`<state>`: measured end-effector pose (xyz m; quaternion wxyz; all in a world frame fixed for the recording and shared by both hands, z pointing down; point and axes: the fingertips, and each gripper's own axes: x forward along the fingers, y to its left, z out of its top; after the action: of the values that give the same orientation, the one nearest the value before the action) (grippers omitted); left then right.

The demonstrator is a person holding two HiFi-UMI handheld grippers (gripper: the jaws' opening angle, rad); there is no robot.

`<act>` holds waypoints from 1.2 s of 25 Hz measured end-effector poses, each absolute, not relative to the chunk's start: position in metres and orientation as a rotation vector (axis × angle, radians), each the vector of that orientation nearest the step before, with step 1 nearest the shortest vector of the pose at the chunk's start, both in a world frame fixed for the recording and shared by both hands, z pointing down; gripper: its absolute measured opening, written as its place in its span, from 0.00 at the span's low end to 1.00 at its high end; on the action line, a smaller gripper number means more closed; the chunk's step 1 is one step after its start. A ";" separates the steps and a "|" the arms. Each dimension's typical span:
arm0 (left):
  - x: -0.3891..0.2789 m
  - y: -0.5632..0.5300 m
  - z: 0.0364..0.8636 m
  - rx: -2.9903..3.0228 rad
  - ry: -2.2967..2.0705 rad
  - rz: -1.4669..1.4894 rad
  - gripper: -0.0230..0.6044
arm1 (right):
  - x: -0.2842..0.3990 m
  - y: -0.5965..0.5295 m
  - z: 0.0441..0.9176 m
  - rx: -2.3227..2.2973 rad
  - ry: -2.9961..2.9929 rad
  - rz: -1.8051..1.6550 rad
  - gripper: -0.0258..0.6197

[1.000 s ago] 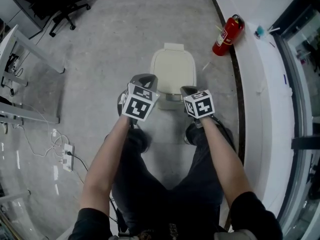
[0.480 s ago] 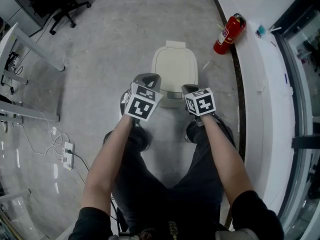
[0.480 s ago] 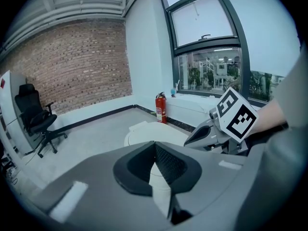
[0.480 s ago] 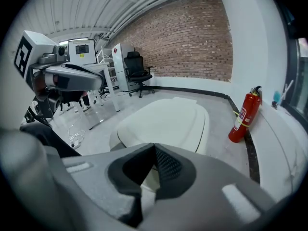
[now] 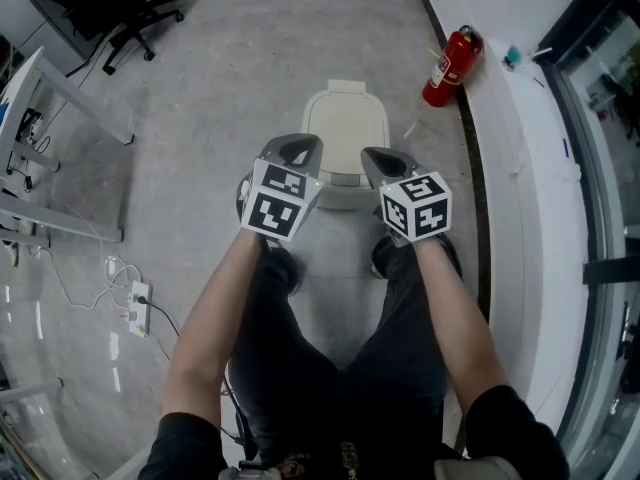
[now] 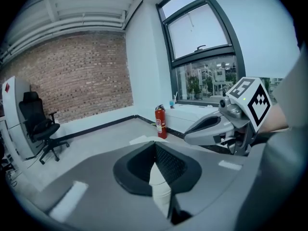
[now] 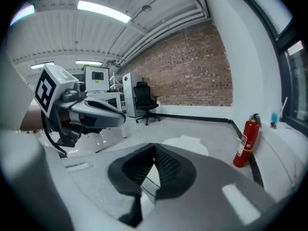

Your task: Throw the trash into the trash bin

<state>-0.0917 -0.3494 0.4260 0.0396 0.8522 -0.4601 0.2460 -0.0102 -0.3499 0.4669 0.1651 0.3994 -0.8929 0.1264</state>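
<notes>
A white trash bin (image 5: 346, 128) with its lid down stands on the grey floor straight ahead; its lid also shows just past the jaws as the bin (image 6: 140, 139) and the bin (image 7: 188, 141). My left gripper (image 5: 301, 147) hovers over the bin's near left corner, jaws shut tip to tip. My right gripper (image 5: 379, 157) hangs over the near right corner, its jaws likewise shut. Only a pale strip shows in the gap behind each pair of tips, and I see no trash in either. Each gripper view shows the other gripper alongside, the right gripper (image 6: 188, 137) and the left gripper (image 7: 122, 120).
A red fire extinguisher (image 5: 449, 65) leans at the wall's base, far right. A black office chair (image 5: 112, 3) is at far left, near desk legs (image 5: 62, 93). A power strip with cables (image 5: 139, 304) lies on the floor to the left. A white ledge (image 5: 520, 168) runs along the right.
Both grippers have risen toward the camera and shifted slightly forward over the bin's near edge, the right one more. Their jaws stayed shut.
</notes>
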 end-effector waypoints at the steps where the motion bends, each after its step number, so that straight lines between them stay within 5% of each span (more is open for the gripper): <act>1: -0.089 -0.344 0.417 2.623 -1.418 0.738 0.05 | -0.009 -0.344 0.453 1.145 -2.575 0.342 0.04; 12: -0.069 -0.248 0.337 2.674 -1.465 0.478 0.05 | -0.003 -0.245 0.341 1.162 -2.786 0.171 0.04; 30: -0.047 -0.162 0.300 2.696 -1.446 0.361 0.05 | 0.009 -0.161 0.299 1.172 -2.853 0.084 0.04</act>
<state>-0.0472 -0.1622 0.2998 0.0306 0.8748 -0.4691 0.1172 0.0091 -0.1605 0.2994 0.0281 0.3798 -0.9243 0.0272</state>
